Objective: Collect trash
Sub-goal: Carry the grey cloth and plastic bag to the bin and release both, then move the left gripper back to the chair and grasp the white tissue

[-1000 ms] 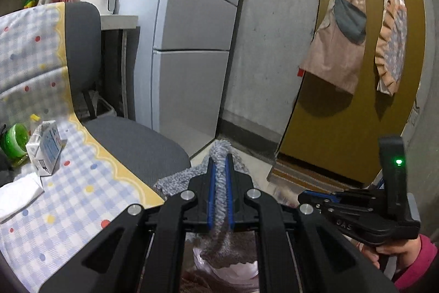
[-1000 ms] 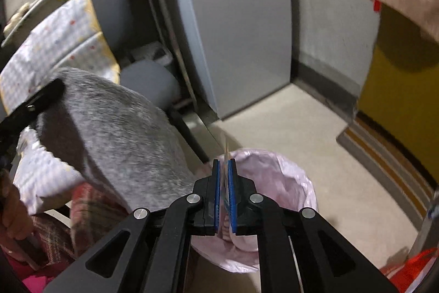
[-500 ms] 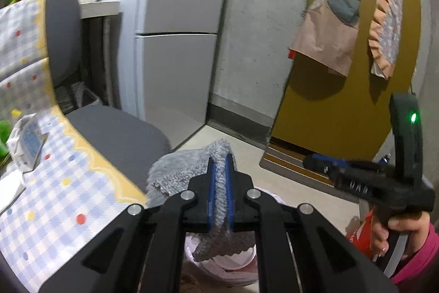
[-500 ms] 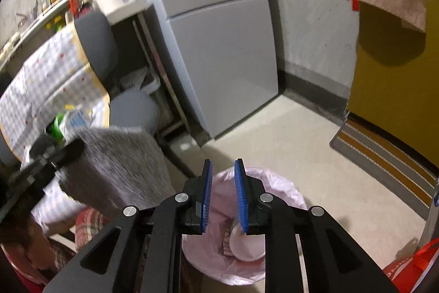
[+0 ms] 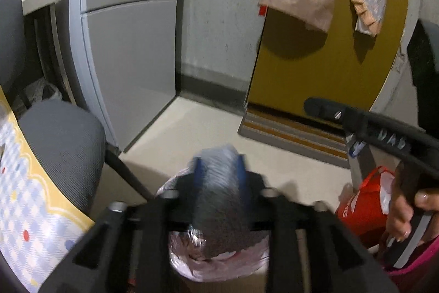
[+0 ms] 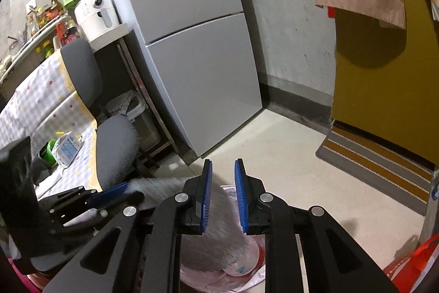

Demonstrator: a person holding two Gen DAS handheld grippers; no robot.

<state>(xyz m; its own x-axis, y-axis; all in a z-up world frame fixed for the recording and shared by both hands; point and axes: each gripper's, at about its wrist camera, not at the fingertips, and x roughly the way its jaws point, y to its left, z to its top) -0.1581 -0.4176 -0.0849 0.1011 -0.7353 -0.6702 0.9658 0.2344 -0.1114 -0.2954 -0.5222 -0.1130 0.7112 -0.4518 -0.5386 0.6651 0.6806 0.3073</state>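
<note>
well, my left gripper [image 5: 219,169] has its fingers spread wide around the soft, light grey cloth [image 5: 216,199] over the bin [image 5: 219,269]; right gripper [image 6: 222,194] gapes empty. i'd pinch a bunched fold.

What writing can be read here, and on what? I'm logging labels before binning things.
Nothing reads clearly.
White letters on the right gripper: blurred.
Red bag: white letters, partly hidden, unreadable.
Carton on the chair: blue print, too small.
Bottle label: blurred.
</note>
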